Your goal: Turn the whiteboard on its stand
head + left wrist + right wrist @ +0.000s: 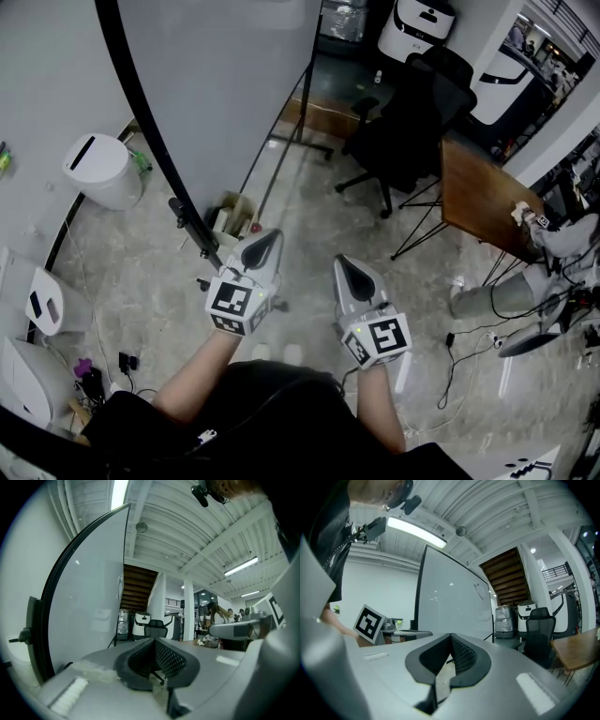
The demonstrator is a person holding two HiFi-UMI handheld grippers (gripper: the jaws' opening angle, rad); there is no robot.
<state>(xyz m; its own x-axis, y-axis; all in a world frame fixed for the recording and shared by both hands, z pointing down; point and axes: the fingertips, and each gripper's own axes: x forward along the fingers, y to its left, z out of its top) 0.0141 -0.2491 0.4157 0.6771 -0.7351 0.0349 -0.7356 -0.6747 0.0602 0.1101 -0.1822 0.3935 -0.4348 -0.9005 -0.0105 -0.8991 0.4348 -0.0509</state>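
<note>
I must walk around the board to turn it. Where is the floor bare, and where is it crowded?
Bare floor lies between the whiteboard stand and the black office chair, and between the white bin and the board's frame. Crowded: cables beside the wooden table, and the box at the stand's foot.

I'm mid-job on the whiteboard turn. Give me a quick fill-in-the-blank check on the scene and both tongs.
The left tongs and the right tongs are both ____, with nothing between them.
The whiteboard has a ____ frame.
In the head view the office chair stands between the whiteboard and the ____ table.
The tongs nearer the whiteboard are the ____ ones.
Missing words: shut; black; wooden; left.
</note>
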